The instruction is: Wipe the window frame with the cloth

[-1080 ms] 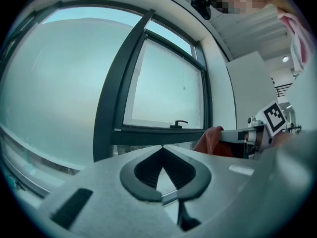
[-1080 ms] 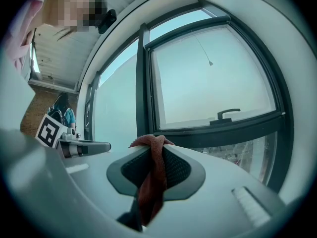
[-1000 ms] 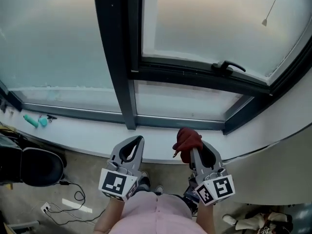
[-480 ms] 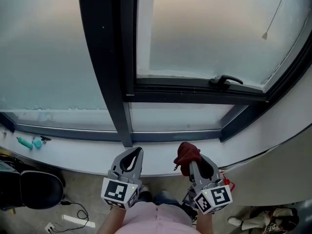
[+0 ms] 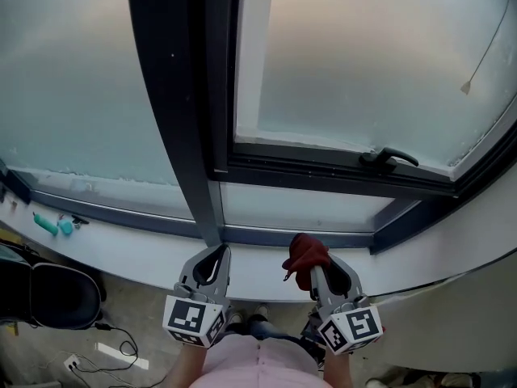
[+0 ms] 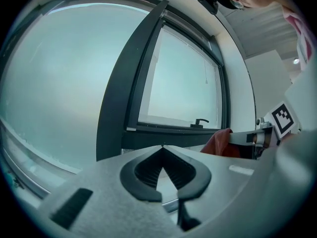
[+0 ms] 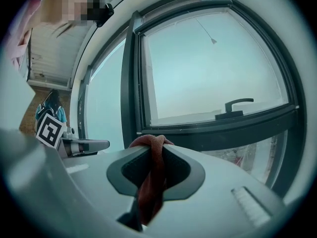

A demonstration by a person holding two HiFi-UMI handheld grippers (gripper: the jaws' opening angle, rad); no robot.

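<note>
**Cloth clamped in the right gripper, both grippers held low before the window frame**

The dark window frame (image 5: 174, 95) is filling most of the head view, its thick vertical post running down to the pale sill (image 5: 121, 239). The person is holding both grippers side by side at the near edge of that sill, with the jaws pointing up toward the glass.

The left gripper (image 5: 216, 253) is sitting just below the foot of the post. In the left gripper view its jaws are pressing together tip to tip, empty.

The right gripper (image 5: 315, 267) is sitting to the right of the post, under the lower rail of the opening pane. Its jaws are pinching the red cloth (image 5: 307, 251). In the right gripper view the cloth (image 7: 151, 175) is bunching into a knot above the jaw tips and hanging down through the jaw opening.

Each gripper is carrying a marker cube (image 5: 192, 320) with black-and-white square patterns facing the person.

A black handle (image 5: 389, 157) is lying along the rail, well right of the post. Far left of the post, small teal objects (image 5: 52, 225) are lying on the sill.
</note>
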